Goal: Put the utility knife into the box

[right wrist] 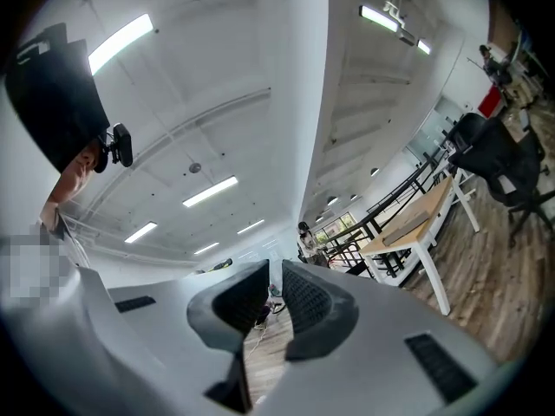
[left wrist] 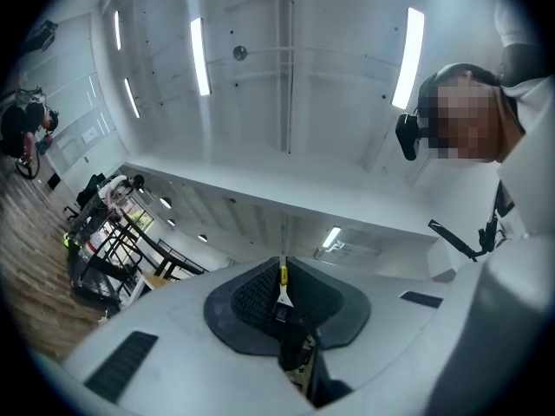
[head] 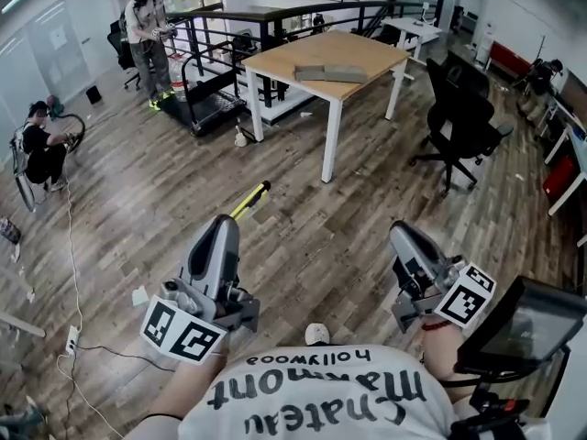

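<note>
Where the left fingers (left wrist: 247, 297) meet: pressed together on the utility knife (left wrist: 282, 282), whose thin blade and yellow end run up the seam between the dark ribbed pads.
Utility knife: its yellow and black body (head: 249, 200) sticks out past the jaw tips, over the floor and well apart from the table.
Left gripper (head: 223, 225): held low at the person's front, pointing away; its marker cube (head: 182, 330) sits at the near end.
Right fingers (right wrist: 308, 297): a little apart, with nothing between them; only floor shows through the narrow gap.
Right gripper (head: 404, 235): beside the left one, also pointing away, its marker cube (head: 466, 296) at the near end.
Floor (head: 303, 246): wood planks under both grippers.
Table (head: 367, 53): light wooden top on white legs, far ahead of the grippers.
Box (head: 330, 73): flat and grey, lying near the table's near corner; it looks like two flat pieces side by side.
Office chair (head: 463, 117): black, right of the table.
Other people: one stands (head: 145, 26) at the far left, one crouches (head: 41, 149) by the left edge.
</note>
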The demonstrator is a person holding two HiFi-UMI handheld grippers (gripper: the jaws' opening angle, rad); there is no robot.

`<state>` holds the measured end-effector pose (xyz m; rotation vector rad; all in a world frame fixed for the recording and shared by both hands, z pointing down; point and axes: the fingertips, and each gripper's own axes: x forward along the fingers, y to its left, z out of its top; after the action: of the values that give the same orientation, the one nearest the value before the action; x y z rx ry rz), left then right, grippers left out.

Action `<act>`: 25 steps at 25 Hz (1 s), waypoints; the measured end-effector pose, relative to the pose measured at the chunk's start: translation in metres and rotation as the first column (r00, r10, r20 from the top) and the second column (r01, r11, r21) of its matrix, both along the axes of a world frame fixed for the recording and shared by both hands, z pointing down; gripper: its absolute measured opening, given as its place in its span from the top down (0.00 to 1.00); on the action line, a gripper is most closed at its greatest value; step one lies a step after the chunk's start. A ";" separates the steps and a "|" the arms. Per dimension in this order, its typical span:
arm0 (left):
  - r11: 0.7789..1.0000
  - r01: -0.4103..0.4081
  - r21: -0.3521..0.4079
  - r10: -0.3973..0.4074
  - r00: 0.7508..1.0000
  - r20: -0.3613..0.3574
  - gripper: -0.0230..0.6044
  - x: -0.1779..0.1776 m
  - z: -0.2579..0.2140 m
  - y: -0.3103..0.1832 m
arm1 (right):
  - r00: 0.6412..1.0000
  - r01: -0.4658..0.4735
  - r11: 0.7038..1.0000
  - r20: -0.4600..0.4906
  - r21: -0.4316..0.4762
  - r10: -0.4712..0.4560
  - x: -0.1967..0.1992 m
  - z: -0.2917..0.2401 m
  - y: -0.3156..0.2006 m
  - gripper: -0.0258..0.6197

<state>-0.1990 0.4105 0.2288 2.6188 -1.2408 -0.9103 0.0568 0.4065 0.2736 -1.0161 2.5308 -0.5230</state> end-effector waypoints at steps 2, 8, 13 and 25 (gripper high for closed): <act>1.000 -0.001 -0.007 0.001 1.000 -0.002 0.92 0.007 0.001 -0.019 | 1.000 -0.007 1.000 -0.009 -0.008 0.007 0.007 0.002 -0.019 0.88; 1.000 0.013 -0.026 -0.013 1.000 0.003 0.92 0.027 -0.001 -0.070 | 1.000 0.012 0.999 0.004 -0.042 -0.011 0.026 0.001 -0.074 0.88; 0.999 0.049 -0.013 -0.049 0.998 0.026 0.92 0.041 -0.006 -0.108 | 0.998 0.055 0.997 0.016 -0.048 -0.054 0.038 0.002 -0.120 0.88; 0.996 0.089 -0.029 -0.088 0.996 0.031 0.92 0.051 -0.004 -0.142 | 0.994 0.101 0.993 0.057 -0.055 -0.098 0.053 0.010 -0.164 0.88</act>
<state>-0.1478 0.2683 0.2251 2.5820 -1.3770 -0.8613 0.1099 0.2424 0.2839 -0.8868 2.5412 -0.6473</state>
